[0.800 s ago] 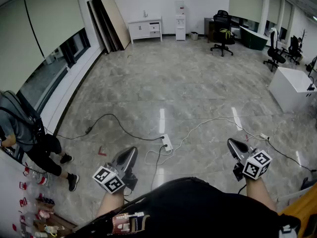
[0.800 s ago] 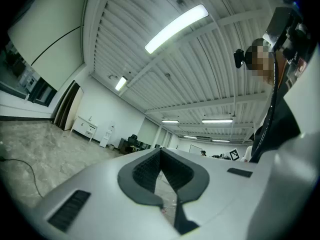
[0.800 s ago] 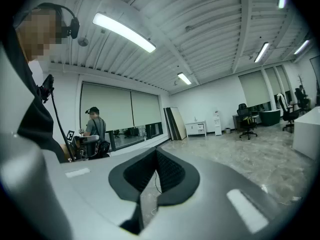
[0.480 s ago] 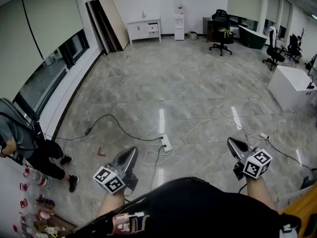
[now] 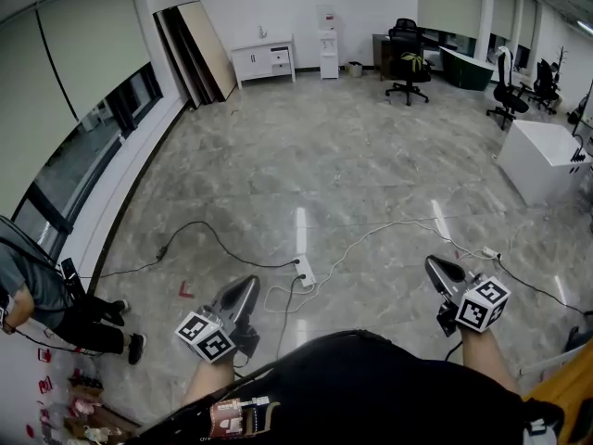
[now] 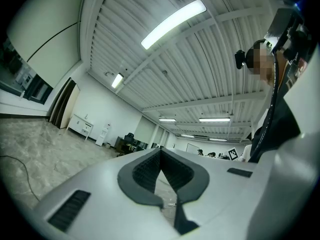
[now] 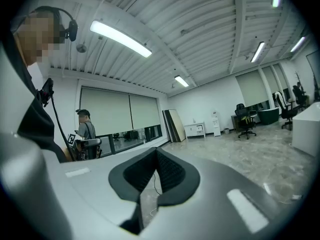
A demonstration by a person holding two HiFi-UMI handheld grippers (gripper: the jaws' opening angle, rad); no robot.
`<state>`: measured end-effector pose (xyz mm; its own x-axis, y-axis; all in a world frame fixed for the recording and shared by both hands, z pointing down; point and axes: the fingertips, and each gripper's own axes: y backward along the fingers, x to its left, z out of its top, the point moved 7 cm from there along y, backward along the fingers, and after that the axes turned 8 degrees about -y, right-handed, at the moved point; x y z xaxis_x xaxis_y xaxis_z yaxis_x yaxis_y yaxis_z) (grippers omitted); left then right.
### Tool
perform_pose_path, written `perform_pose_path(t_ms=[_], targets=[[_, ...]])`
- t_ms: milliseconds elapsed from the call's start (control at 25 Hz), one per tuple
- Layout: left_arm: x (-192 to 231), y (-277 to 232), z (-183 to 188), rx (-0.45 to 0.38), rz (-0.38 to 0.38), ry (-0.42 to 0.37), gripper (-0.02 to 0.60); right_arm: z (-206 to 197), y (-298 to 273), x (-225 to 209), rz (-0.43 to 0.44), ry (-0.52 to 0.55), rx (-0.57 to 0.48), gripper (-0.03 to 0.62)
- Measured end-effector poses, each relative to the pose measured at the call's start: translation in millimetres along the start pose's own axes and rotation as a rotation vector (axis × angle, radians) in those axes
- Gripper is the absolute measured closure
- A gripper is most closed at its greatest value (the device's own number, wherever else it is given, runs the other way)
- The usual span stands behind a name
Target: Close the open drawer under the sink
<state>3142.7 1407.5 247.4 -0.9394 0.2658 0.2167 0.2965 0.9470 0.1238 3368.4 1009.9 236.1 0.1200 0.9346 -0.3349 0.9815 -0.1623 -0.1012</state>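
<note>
No sink or drawer shows in any view. In the head view my left gripper (image 5: 246,286) and right gripper (image 5: 435,269) are held low in front of my body, over the marble floor. Both point forward, away from me. The left gripper (image 6: 160,151) has its dark ribbed pads pressed together at the tips, with nothing between them. My right gripper (image 7: 156,151) is shut the same way and holds nothing. Each carries its marker cube near my hand.
A power strip (image 5: 302,271) and loose cables (image 5: 371,239) lie on the floor ahead. A person (image 5: 37,299) crouches at the far left by a window wall. Boards (image 5: 190,49), a white cabinet (image 5: 262,60), office chairs (image 5: 408,58) and a white block (image 5: 547,160) stand further off.
The head view has tilted slightly and the room sits a little higher in frame. The person at the left has shifted lower and further out of frame. Both grippers have kept still.
</note>
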Motion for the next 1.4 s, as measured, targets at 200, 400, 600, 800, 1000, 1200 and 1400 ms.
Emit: perform_pose_path(t_ms=[200,400,600,800,1000,1200,1400], targets=[[-21,-16,-6,0.013,-0.009,-0.002,0.581,1,18,-10,0.024,0.028,0.004,0.592],[-48,-40,-16,0.030,-0.027,-0.003,0.581,-3,45,-29,0.041,0.028,0.003,0.592],[-77,-66,-31,0.056,-0.057,0.007,0.581,-13,77,-58,0.015,-0.013,0.003,0.592],[-99,-87,-44,0.090,-0.080,0.022,0.581,-17,97,-75,0.007,-0.039,-0.003,0.592],[-109,-111,-49,0.122,-0.112,0.010,0.581,-25,106,-89,0.006,-0.049,-0.006,0.592],[-108,-131,-49,0.133,-0.138,0.008,0.581,-30,108,-104,-0.019,-0.077,-0.009,0.592],[-87,-144,-62,0.127,-0.173,0.010,0.581,-30,91,-110,-0.032,-0.067,0.000,0.592]])
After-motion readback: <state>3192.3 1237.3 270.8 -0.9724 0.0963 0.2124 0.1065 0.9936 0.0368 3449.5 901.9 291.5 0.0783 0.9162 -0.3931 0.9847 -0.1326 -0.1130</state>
